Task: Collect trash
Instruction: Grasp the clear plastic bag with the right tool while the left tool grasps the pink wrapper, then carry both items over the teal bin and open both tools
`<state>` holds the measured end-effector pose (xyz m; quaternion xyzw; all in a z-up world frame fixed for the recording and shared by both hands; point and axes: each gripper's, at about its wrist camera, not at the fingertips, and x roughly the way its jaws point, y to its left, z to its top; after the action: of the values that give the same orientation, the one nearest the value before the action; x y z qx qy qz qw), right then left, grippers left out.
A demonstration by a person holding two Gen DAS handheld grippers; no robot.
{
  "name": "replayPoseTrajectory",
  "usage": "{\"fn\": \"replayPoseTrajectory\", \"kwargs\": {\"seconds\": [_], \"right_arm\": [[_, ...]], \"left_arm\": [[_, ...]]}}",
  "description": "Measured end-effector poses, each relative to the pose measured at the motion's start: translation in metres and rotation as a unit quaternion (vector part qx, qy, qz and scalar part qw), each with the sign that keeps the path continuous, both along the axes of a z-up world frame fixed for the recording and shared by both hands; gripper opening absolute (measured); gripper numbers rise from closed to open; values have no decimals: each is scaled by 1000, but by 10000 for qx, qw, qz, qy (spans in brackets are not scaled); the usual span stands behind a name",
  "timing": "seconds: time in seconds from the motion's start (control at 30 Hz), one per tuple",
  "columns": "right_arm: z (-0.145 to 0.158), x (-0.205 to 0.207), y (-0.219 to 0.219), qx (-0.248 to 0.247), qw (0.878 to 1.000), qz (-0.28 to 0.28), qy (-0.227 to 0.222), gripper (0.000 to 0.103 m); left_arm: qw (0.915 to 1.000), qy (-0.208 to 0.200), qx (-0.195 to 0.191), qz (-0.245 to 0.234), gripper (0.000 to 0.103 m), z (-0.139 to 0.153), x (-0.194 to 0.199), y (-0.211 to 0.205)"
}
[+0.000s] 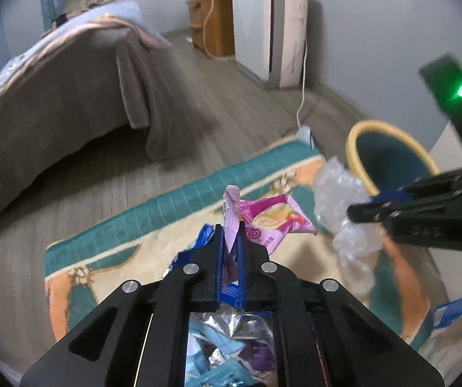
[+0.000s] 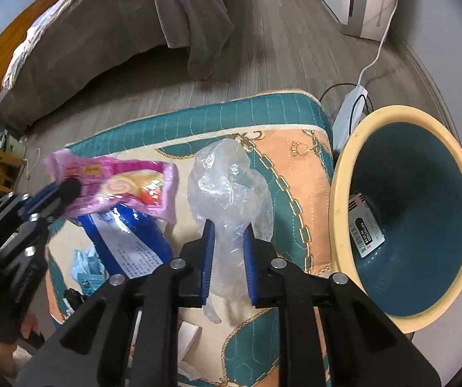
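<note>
Two grippers here, each clamping one piece: left gripper [image 1: 231, 245] pinches the pink wrapper [image 2: 124, 190], right gripper [image 2: 227, 251] squeezes the clear plastic bag [image 2: 227, 187]. Both hang over the mat [image 2: 295, 167], beside one yellow bin [image 2: 337, 193] with one label [image 2: 364, 225] inside.

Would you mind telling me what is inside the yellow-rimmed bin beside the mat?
Inside the bin, one flat printed packet leans against the dark teal inner wall. The bottom lies in shadow and its near part is hidden by the rim, so anything there cannot be seen.
</note>
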<state>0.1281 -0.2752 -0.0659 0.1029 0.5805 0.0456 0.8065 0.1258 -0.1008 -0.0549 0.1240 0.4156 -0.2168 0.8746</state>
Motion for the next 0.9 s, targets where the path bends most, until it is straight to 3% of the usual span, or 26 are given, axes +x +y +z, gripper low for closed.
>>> {"fn": "replayPoseTrajectory", "kwargs": {"seconds": [0.27,0.37,0.6,0.9], "right_arm": [[23,-14,2,-116,9995,94,-273,17],[33,-23,5,-144,9992,75,-353,17],[58,-40,28,-451,9951,445,-756,17],[89,-55,4,-572,9901,173,-1267,17]], "left_arm": [[9991,-352,11,233,8,34,-31,16],[9990,-267,-85,354,8,39,-37,25],[9969,50,129,769,8,35,-40,44],[9957,-51,219,895,8,57,-49,44]]}}
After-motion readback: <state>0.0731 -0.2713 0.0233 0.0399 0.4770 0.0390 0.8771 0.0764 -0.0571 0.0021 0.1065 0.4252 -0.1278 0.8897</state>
